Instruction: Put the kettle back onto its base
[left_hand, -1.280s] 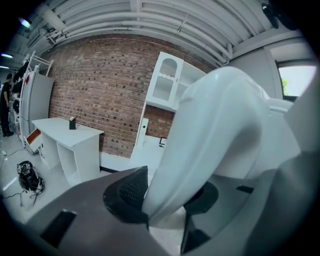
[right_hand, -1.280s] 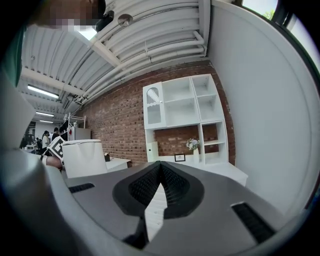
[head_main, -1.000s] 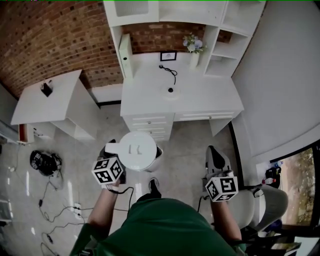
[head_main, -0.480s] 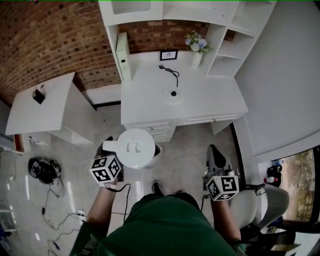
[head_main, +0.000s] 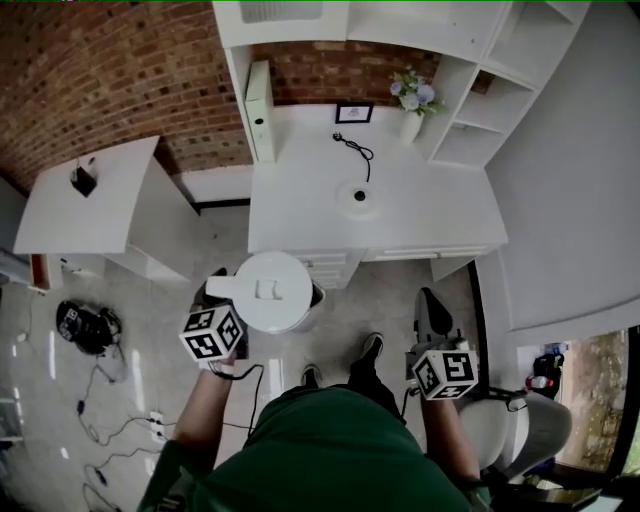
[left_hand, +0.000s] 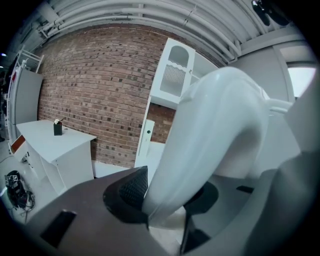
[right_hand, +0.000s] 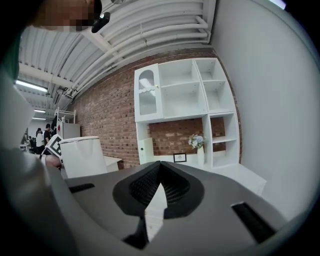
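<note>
A white kettle (head_main: 270, 292) hangs over the floor in front of the desk, lid up. My left gripper (head_main: 222, 296) is shut on its handle (left_hand: 210, 150), which fills the space between the jaws in the left gripper view (left_hand: 165, 200). The round kettle base (head_main: 357, 196) sits on the white desk (head_main: 440, 215), its black cord (head_main: 356, 150) running to the back wall. My right gripper (head_main: 430, 308) is to the right, shut with nothing in it; its pads meet in the right gripper view (right_hand: 159, 167), where the kettle (right_hand: 82, 156) shows at the left.
Shelves with a flower vase (head_main: 411, 122) and a small picture frame (head_main: 354, 113) stand behind the desk. A low white side table (head_main: 95, 195) is at left, cables and a black object (head_main: 85, 325) lie on the floor, and a chair (head_main: 515, 435) stands at right.
The desk has come nearer and lower in the head view as the person stepped toward it. Both grippers kept their pose, the left still holding the kettle.
</note>
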